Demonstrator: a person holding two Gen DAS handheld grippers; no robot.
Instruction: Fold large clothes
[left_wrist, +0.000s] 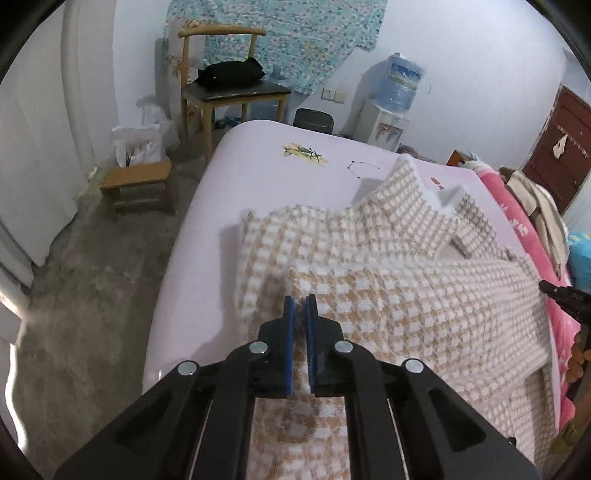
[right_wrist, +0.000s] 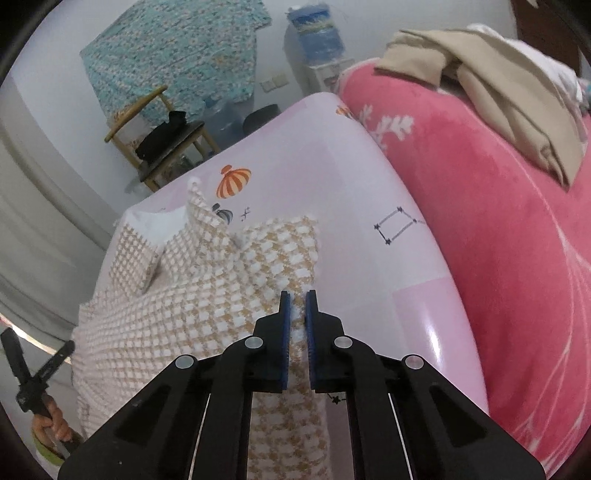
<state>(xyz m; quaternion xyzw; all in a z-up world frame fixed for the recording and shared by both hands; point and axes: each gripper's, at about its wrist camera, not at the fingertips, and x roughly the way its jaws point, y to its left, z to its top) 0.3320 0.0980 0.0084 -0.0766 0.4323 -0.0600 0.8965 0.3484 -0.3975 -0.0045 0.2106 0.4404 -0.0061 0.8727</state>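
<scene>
**Two grippers clamped on one checked garment**

Two grippers hold the same beige-and-white checked fleece garment (left_wrist: 388, 295), which lies spread across a bed covered in a pale pink printed sheet (left_wrist: 258, 155). The left gripper (left_wrist: 300, 306) has its blue-padded fingers (left_wrist: 289, 332) closed together on a raised fold of the fabric near the garment's left side, with cloth pinched between the pads. The right gripper (right_wrist: 297, 306) is likewise clamped on the garment (right_wrist: 184, 295), its pads (right_wrist: 284, 332) pressing a strip of the checked cloth near the right edge.

The fabric rises in a tented ridge between the two holds. Its collar end stands up farther away, showing a white lining (left_wrist: 443, 199). The rest of the garment drapes toward the near edge of the bed.

In the right wrist view, the left gripper (right_wrist: 37, 365) appears at the far left, gripped by the person's hand (right_wrist: 51, 421). To the right of the garment lies a thick pink plush blanket (right_wrist: 498, 221), and on it rests a folded tan cloth (right_wrist: 498, 92).

Beyond the bed stands a wooden chair with a dark seat (left_wrist: 229, 92) carrying a black bundle (left_wrist: 231, 72). A turquoise patterned cloth (left_wrist: 288, 40) hangs on the wall behind it. A water dispenser with a blue bottle (left_wrist: 399, 85) stands nearby, and a small wooden stool (left_wrist: 138, 184) sits on the concrete floor (left_wrist: 92, 295).
</scene>
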